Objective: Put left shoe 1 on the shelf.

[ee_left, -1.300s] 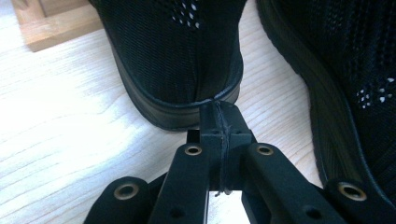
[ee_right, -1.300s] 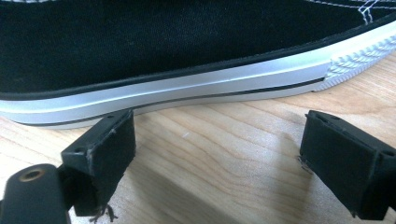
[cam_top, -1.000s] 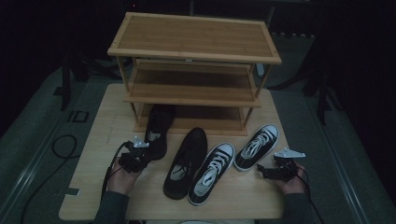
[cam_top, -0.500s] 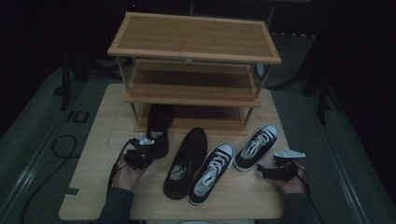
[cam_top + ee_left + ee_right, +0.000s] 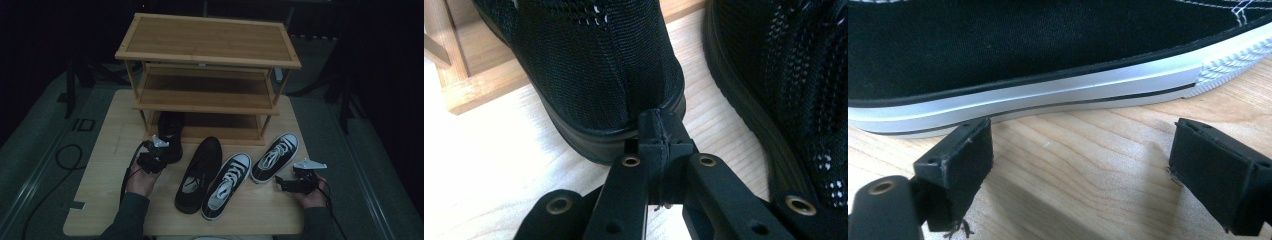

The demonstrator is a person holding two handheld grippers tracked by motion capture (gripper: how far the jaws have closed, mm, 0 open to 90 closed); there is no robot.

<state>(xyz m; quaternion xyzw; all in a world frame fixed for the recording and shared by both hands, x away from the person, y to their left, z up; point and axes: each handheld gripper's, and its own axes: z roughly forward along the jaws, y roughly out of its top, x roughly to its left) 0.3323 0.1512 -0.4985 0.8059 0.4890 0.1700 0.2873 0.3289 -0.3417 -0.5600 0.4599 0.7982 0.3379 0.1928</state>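
A black mesh shoe (image 5: 170,131) stands with its toe under the wooden rack's bottom shelf (image 5: 225,132) and its heel (image 5: 594,75) toward me. My left gripper (image 5: 161,152) is shut with nothing between its jaws, its tips (image 5: 659,125) right against that heel's sole. The second black shoe (image 5: 200,172) lies just to the right (image 5: 794,75). My right gripper (image 5: 280,182) stands open on the table beside the right black-and-white sneaker (image 5: 275,157). Its white sole (image 5: 1048,95) runs across just beyond the gripper's midpoint (image 5: 1080,150).
The three-tier wooden rack (image 5: 207,42) stands at the back of the light wooden table (image 5: 110,150). Another black-and-white sneaker (image 5: 227,185) lies between the black shoe and the right sneaker. A black cable (image 5: 65,155) loops on the floor at left.
My left gripper has moved forward and to the right, up to the heel of the black mesh shoe. The right gripper has stayed where it was.
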